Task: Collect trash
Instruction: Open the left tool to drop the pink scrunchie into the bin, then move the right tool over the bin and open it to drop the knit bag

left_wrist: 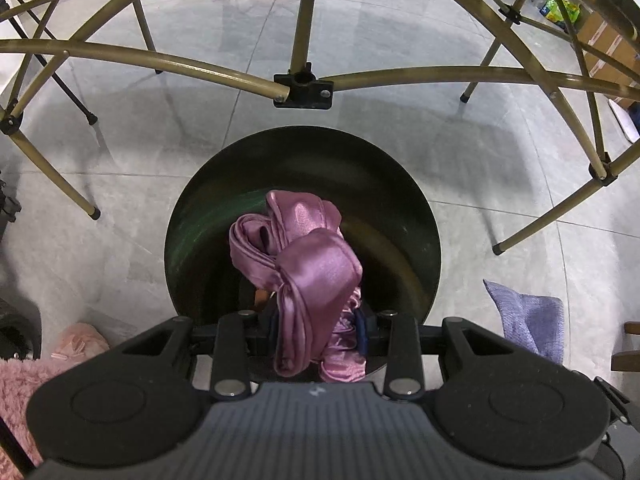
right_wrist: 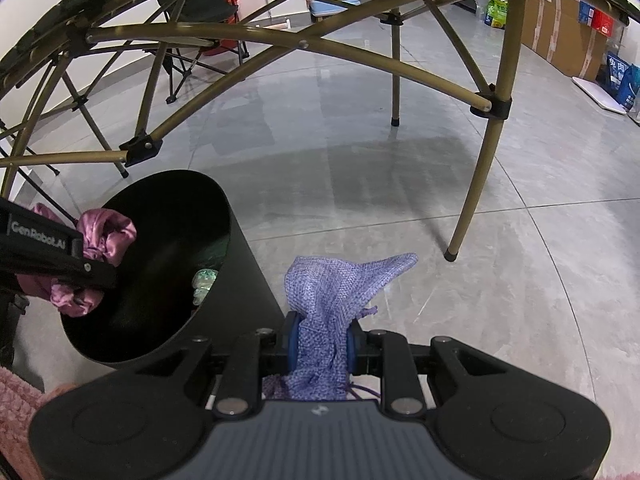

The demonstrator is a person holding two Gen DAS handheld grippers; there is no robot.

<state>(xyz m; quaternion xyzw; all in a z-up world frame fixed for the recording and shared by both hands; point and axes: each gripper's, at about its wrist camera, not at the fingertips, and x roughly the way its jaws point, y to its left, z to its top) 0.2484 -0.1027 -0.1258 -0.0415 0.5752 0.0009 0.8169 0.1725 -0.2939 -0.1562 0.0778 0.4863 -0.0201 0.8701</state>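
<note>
The left tongs (left_wrist: 316,326) point steeply down, their jaws partly apart and pressed on a bunched pink satin cloth (left_wrist: 308,264). The right tongs (right_wrist: 323,346) also tilt downward, jaws fully closed, pinching a purple knit cloth (right_wrist: 332,300).

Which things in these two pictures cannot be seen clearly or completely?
- Bottom of the round black bin: left wrist view, hidden by the shiny pink satin cloth in the left gripper.
- Pale crumpled item inside the bin: right wrist view, too small and dark to identify.
- Lower end of the purple knitted cloth: right wrist view, hidden behind the right gripper.
- Fluffy pink material: left wrist view, cut off by the edge.
</note>
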